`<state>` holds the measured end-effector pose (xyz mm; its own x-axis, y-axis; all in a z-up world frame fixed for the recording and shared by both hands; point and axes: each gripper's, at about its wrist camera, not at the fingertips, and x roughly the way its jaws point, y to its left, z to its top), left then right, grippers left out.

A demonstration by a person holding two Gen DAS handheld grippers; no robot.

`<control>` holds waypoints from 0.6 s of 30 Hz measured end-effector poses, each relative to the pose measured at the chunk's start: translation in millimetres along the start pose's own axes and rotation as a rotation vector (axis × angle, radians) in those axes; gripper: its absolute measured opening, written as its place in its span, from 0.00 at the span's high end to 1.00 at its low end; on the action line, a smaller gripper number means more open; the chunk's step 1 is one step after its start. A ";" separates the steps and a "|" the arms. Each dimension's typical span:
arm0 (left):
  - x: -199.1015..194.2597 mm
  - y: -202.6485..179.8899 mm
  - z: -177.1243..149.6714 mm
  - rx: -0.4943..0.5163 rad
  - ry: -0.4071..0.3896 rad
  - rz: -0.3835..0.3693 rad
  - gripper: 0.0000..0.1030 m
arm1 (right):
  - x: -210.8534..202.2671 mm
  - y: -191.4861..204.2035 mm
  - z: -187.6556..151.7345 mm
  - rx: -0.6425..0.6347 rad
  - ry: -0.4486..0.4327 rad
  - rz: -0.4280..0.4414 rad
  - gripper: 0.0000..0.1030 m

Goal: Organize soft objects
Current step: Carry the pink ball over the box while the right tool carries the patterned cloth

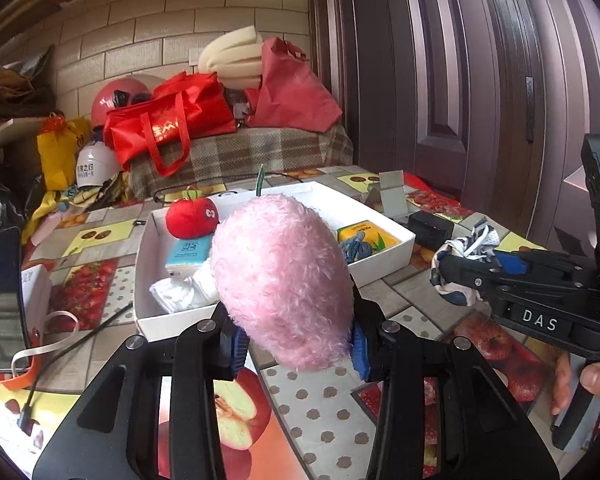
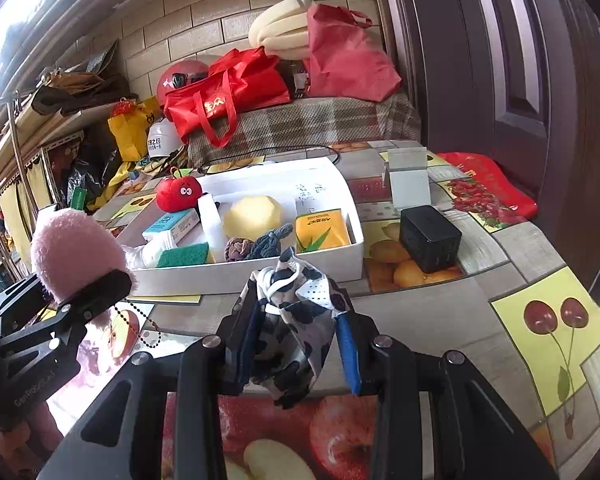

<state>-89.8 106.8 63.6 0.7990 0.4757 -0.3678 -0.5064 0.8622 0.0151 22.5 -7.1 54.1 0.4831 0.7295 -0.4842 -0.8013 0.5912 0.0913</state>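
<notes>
My left gripper (image 1: pixel 298 344) is shut on a pink plush toy (image 1: pixel 284 276), held above the table just in front of the white box (image 1: pixel 384 258). The toy also shows in the right wrist view (image 2: pixel 74 252). My right gripper (image 2: pixel 298 344) is shut on a black-and-white patterned cloth (image 2: pixel 296 320), held near the box's front wall (image 2: pixel 260 272); the cloth also shows in the left wrist view (image 1: pixel 466 248). The box holds a red tomato plush (image 2: pixel 179 193), a yellow sponge (image 2: pixel 254 216), a green scrubber (image 2: pixel 184 255), tissue packs and dark hair ties.
A black cube charger (image 2: pixel 430 238) and a white stand (image 2: pixel 408 178) sit right of the box. A phone (image 1: pixel 2 300) and a cable lie at the table's left. Red bags (image 2: pixel 228 88) and helmets crowd a bench behind. A dark door (image 2: pixel 500 60) stands to the right.
</notes>
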 end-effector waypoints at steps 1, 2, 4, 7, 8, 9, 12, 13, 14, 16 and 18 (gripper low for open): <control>-3.2 2.8 -0.6 -0.009 -0.012 0.011 0.62 | -4.8 3.5 -1.0 -0.018 -0.021 -0.010 0.65; -5.7 5.7 -1.7 -0.020 -0.020 0.026 0.61 | -8.1 8.1 -1.5 -0.044 -0.042 -0.024 0.65; -8.7 12.4 -2.9 -0.045 -0.030 0.053 0.61 | -11.8 20.6 -2.9 -0.103 -0.071 -0.054 0.65; -8.6 21.0 -4.7 -0.074 -0.029 0.085 0.61 | -10.5 34.6 -2.9 -0.143 -0.087 -0.050 0.65; -6.9 22.6 -4.8 -0.074 -0.027 0.096 0.61 | -8.4 38.9 -2.4 -0.151 -0.087 -0.047 0.65; -4.4 23.9 -4.3 -0.071 -0.026 0.108 0.61 | -6.2 43.0 -1.7 -0.157 -0.089 -0.041 0.65; 3.7 27.4 -2.6 -0.060 -0.022 0.128 0.61 | 2.4 55.3 0.8 -0.174 -0.089 -0.031 0.65; 6.4 28.8 -2.0 -0.057 -0.020 0.134 0.61 | 6.2 58.2 2.4 -0.177 -0.088 -0.029 0.65; 9.2 30.5 -1.5 -0.057 -0.016 0.139 0.61 | 9.7 60.6 3.9 -0.180 -0.087 -0.027 0.65; 13.7 34.7 -0.9 -0.065 -0.005 0.147 0.61 | 15.0 64.2 5.9 -0.181 -0.090 -0.027 0.65; 17.8 37.6 -0.2 -0.072 0.006 0.150 0.61 | 19.4 65.4 7.8 -0.177 -0.089 -0.027 0.65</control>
<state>-94.6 147.7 57.4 0.7109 0.5967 -0.3724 -0.6419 0.7668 0.0034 -17.8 48.4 57.4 0.5286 0.7463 -0.4045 -0.8332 0.5473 -0.0790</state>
